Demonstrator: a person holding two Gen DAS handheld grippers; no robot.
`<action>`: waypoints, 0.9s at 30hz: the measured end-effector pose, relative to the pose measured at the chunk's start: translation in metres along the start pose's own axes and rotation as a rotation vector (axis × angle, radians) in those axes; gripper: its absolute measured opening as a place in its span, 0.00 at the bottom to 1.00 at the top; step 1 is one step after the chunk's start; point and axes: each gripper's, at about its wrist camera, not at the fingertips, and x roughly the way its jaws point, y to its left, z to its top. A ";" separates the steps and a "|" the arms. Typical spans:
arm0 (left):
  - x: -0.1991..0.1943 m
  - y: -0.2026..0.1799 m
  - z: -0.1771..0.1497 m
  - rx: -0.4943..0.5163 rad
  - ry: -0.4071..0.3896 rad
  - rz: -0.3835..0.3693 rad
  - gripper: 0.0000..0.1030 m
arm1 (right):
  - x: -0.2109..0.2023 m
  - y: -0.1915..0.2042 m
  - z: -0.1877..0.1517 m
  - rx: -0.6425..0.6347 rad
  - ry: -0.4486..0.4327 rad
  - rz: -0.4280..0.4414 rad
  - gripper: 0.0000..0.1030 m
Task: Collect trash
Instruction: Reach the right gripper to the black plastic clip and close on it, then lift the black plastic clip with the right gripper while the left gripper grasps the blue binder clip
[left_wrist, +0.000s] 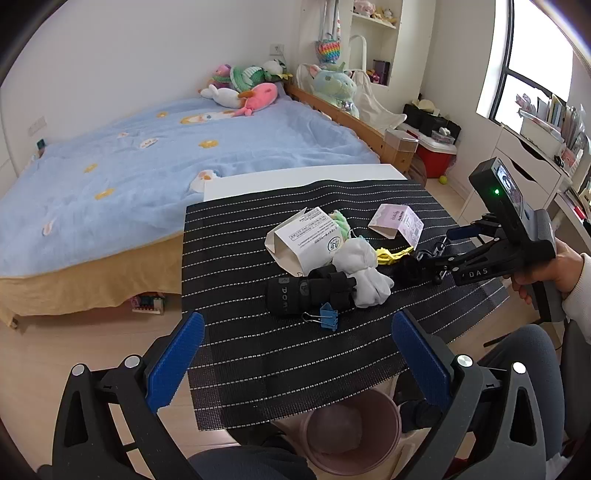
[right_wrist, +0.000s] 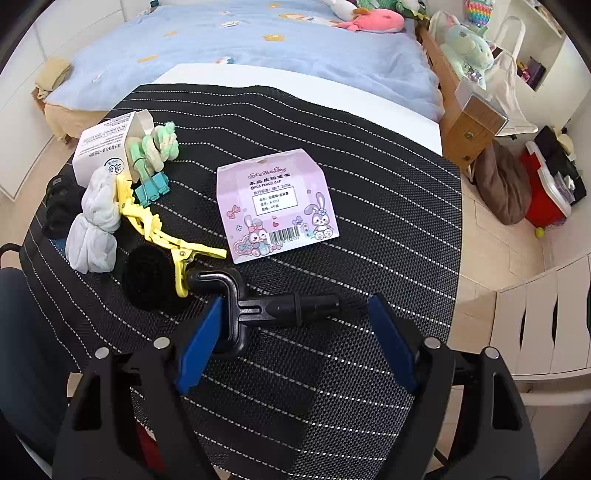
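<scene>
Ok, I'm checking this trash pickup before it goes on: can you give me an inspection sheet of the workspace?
Surface: black striped mat over a white table.
Job's things: pink card packet, opened white box, pink bin below the table edge.
Clutter: black plastic part, yellow clip, white cloth, blue binder clip.
Grippers: left gripper open, empty; right gripper open astride the black part.
Cables: nothing seen.
Surroundings: bed, plush toys, drawers.

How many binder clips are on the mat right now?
2. A blue binder clip lies at the near edge of the pile, beside the black roll. A teal binder clip sits by the white carton. The pile may hide others.
</scene>
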 end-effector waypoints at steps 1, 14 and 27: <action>0.000 0.000 0.000 0.000 0.002 -0.001 0.95 | 0.000 0.000 0.000 0.001 -0.001 0.007 0.73; 0.000 0.001 0.000 0.002 0.006 0.003 0.95 | -0.015 0.000 -0.006 0.040 -0.050 0.036 0.57; 0.032 -0.001 0.000 -0.008 0.101 -0.043 0.95 | -0.073 -0.002 -0.021 0.128 -0.166 0.076 0.57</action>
